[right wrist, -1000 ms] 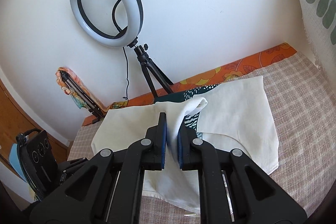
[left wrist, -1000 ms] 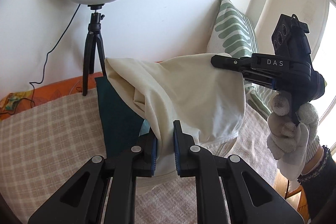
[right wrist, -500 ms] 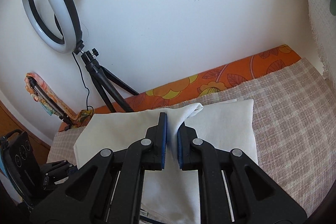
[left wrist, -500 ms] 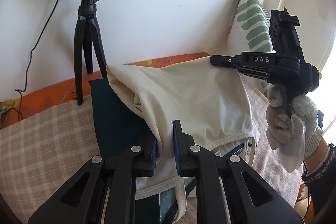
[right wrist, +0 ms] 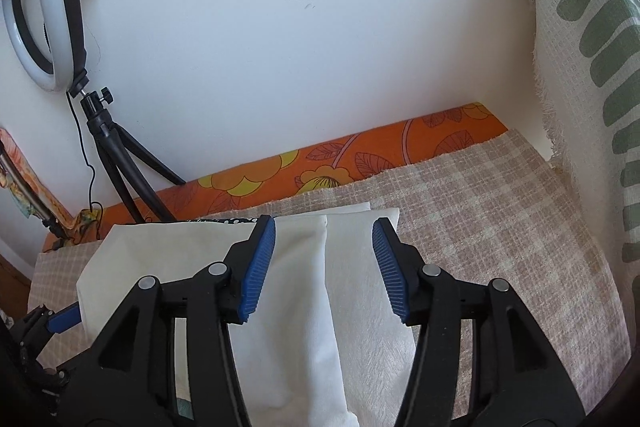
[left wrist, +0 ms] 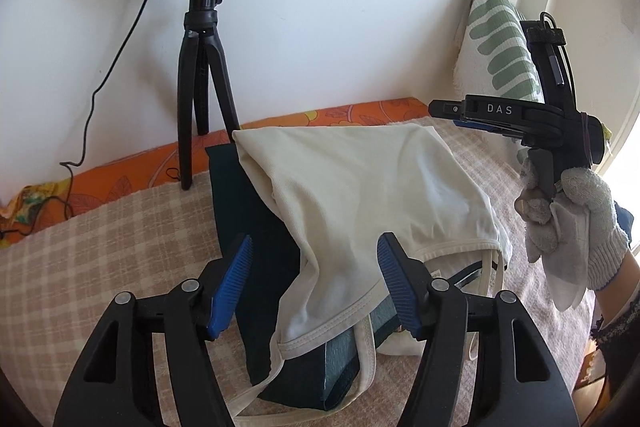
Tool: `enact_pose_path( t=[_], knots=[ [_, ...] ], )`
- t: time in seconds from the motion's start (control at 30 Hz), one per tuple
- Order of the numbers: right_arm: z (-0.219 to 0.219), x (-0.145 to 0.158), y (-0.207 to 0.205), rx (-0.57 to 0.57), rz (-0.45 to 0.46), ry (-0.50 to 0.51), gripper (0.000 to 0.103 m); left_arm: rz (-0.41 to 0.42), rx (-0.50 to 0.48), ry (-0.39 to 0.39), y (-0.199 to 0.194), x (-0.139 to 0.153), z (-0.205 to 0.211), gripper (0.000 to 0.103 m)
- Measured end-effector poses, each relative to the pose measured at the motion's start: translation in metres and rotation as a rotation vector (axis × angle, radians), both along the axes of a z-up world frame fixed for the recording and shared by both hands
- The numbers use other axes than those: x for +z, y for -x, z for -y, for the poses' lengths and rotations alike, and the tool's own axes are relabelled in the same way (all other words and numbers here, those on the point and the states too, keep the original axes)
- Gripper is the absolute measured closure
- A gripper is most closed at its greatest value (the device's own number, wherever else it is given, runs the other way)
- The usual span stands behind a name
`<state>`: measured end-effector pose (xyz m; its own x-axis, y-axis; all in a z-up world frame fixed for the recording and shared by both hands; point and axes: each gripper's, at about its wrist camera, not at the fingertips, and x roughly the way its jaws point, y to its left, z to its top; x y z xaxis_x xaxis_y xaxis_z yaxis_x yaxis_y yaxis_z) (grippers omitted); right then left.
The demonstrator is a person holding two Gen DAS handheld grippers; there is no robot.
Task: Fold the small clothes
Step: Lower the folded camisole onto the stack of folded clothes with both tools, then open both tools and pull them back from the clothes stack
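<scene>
Both tongs had let go of the cream cotton garment [left wrist: 360,187] since half a second earlier. From the left wrist, the left tongs [left wrist: 314,283] stood spread, the garment draped over a dark teal folded cloth [left wrist: 256,227] on the checked bed cover [left wrist: 100,247]. From the right wrist, the right tongs [right wrist: 324,267] gaped above the flattened garment [right wrist: 296,267].
</scene>
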<state>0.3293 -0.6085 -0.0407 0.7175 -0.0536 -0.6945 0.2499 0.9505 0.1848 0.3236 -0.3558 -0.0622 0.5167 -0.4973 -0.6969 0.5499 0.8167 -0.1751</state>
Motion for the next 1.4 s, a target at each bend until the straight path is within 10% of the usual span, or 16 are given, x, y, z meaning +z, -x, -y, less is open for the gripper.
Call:
enact_pose_path(
  t=[0.47, 1.4],
  knots=[
    [-0.03, 0.045, 0.044, -0.047, 0.054, 0.089, 0.01, 0.027, 0.027, -0.011, 0.037, 0.026, -0.018, 0.03],
    [-0.18, 0.12, 0.194, -0.006, 0.165, 0.183, 0.008, 0.243, 0.075, -0.008, 0.192, 0.102, -0.113, 0.021]
  ],
)
